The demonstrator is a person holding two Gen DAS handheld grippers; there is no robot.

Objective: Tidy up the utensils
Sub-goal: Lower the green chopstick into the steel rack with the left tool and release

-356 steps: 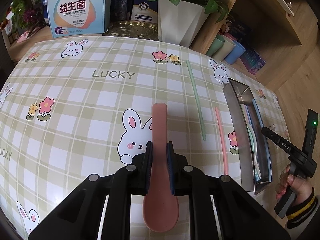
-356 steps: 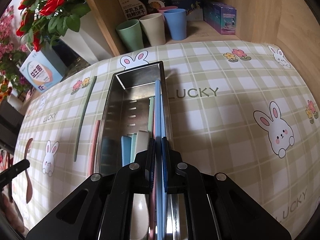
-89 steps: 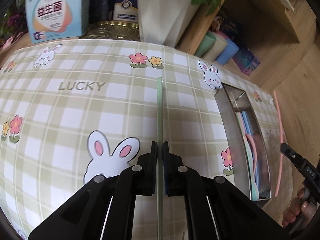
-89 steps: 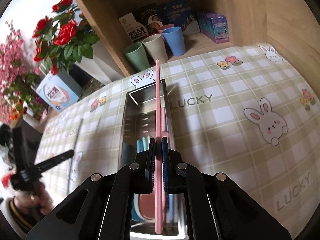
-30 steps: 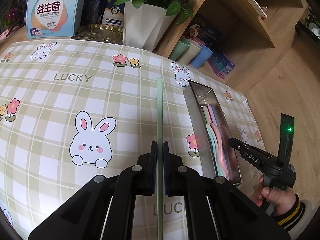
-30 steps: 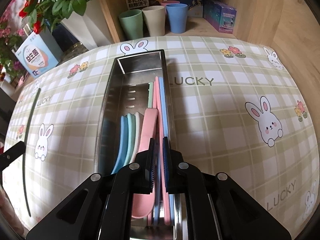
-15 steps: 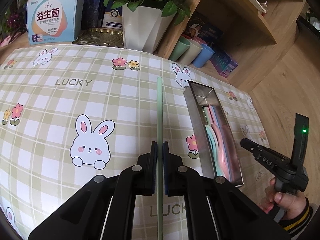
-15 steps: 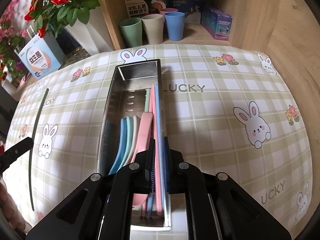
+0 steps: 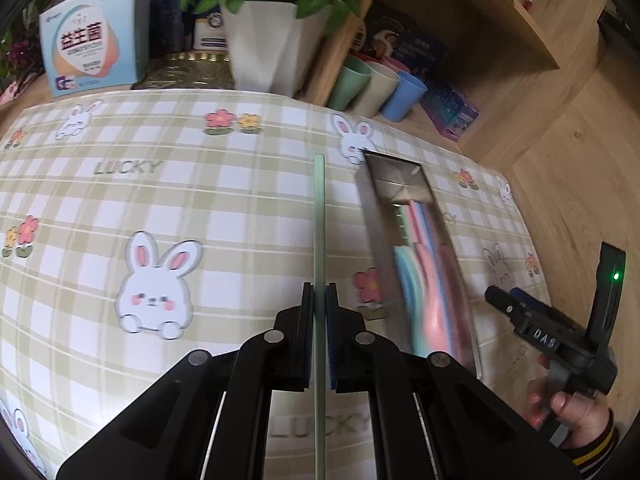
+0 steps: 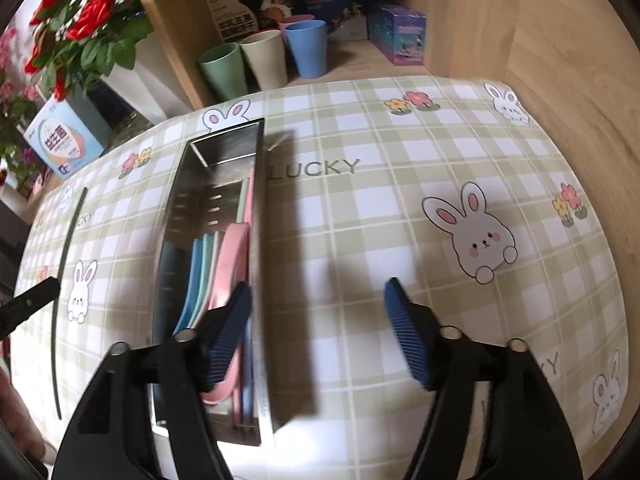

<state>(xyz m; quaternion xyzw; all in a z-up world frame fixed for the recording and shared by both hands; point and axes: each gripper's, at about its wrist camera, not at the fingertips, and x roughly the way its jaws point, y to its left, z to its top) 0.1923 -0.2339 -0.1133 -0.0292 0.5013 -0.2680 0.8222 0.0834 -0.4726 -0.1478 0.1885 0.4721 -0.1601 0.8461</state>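
over the checked tablecloth (image 9: 240, 208), the green chopstick (image 9: 319, 216) clamped in the left gripper (image 9: 319, 300) should be lowered parallel into the metal tray (image 10: 262, 240), while the right gripper (image 10: 318, 300) is held spread empty.

Upper frame: wooden shelf unit (image 10: 460, 12) holding three cups (image 10: 262, 58) and boxes. Upper left: white planter (image 9: 272, 44) with red flowers. Foreground: checked bunny-print tablecloth (image 10: 400, 208). Right: wooden floor (image 9: 580, 168).

Three cups (image 10: 266, 62) on the shelf, one metal tray (image 10: 262, 264), one green chopstick (image 9: 319, 216) (tray's contents too blurred to count).
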